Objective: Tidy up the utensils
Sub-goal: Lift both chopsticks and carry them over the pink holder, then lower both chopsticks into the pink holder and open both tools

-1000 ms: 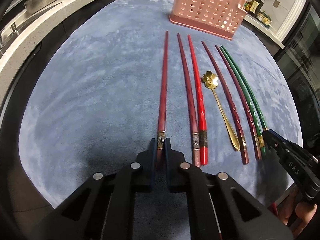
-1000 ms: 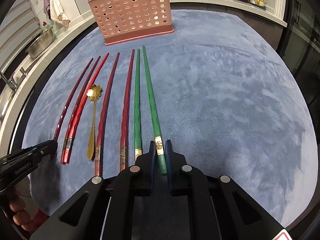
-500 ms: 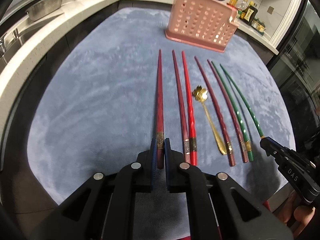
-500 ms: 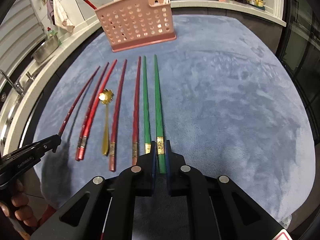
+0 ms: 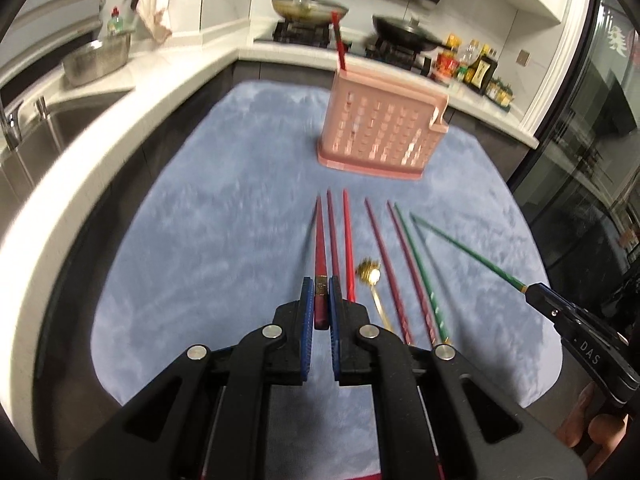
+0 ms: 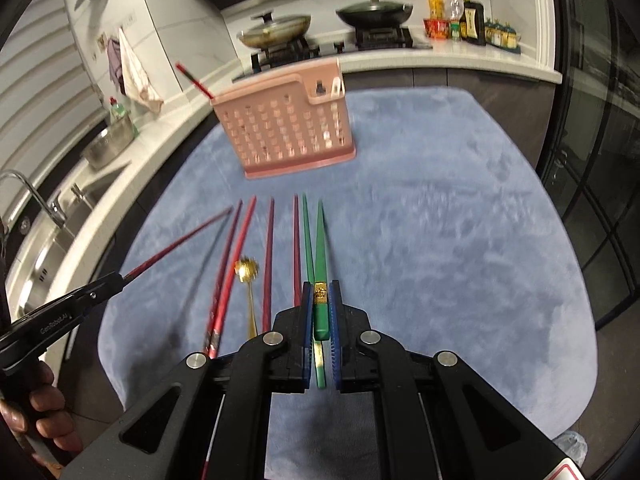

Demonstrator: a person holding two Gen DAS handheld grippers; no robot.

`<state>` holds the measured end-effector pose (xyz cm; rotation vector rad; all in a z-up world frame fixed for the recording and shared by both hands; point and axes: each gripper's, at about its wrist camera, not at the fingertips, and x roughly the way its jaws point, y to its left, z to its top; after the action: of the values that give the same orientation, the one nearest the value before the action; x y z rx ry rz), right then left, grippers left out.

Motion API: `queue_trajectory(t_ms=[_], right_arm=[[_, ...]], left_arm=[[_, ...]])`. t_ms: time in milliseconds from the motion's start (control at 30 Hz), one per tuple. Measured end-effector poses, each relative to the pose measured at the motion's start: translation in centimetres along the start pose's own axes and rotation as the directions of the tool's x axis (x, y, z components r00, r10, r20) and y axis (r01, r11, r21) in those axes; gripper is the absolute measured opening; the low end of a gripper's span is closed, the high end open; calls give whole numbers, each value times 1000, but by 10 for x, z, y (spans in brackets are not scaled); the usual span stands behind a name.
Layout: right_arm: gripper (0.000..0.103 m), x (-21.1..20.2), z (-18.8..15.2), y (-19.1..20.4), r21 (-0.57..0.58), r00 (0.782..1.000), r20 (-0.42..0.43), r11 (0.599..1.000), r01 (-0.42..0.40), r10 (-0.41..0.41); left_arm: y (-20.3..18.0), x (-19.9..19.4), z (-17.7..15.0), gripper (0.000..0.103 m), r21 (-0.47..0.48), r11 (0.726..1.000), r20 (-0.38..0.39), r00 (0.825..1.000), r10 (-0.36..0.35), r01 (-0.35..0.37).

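The left gripper [image 5: 321,300] is clenched on the thick, gold-banded butt of a dark red lacquered chopstick [image 5: 320,248], which rises at centre frame in the left wrist view with its tapered tip pointing toward the far holder. The right gripper [image 6: 321,300] is likewise clamped on the butt of a green lacquered chopstick [image 6: 320,248], at centre frame in its own view. Gripping at the butt end probably leaves the narrow tip free to lead into a slot.

The perforated pink plastic utensil holder [image 5: 380,132] stands upright on the blue plush mat [image 5: 200,240], in the upper middle of the frame, with one red chopstick [image 5: 339,46] already leaning out of its left compartment. That suggests the task is early on.

On the mat between grippers and holder lie the rest in a near-parallel row: several red and maroon chopsticks, a second green chopstick [image 6: 307,240], and a gold flower-bowl spoon [image 6: 247,280]. The row keeps each piece easy to pick singly.

Both held sticks look lifted clear of the mat, judging by the shadow beneath the red one; the next move is likely carrying them forward and tipping them down into the holder.
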<state>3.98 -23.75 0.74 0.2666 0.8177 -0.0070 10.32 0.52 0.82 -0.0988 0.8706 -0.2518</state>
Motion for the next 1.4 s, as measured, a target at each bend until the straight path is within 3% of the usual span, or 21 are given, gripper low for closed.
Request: queue_trajectory(t_ms=[467,767,933,1133,1300,1400], right_arm=[[7,-34,73,-6,-14,985,170,1000,-1,3],[7,-40,121,-4,-29,968,248,999,-33,40],[7,-45,149,-1,-26,955,289,997,-69,73],[7,-49,202,3,-23,924,354,989,-147,146],[7,-43,246,10,-25,897,406,983,-180,174],[7,-33,266,13,-19,886,424,980,-200,189]], left_arm=[[-14,-30,85,7,47,998,189,982,24,-33],[-26,-40,135,7,50,999,256,966,-17,5],[-36,-51,166,7,60,998,319,947,-37,19],[-51,-64,215,7,69,997,406,911,-67,43],[-60,-62,254,7,75,996,472,879,-71,40],[-58,-54,269,7,62,997,491,869,-67,42]])
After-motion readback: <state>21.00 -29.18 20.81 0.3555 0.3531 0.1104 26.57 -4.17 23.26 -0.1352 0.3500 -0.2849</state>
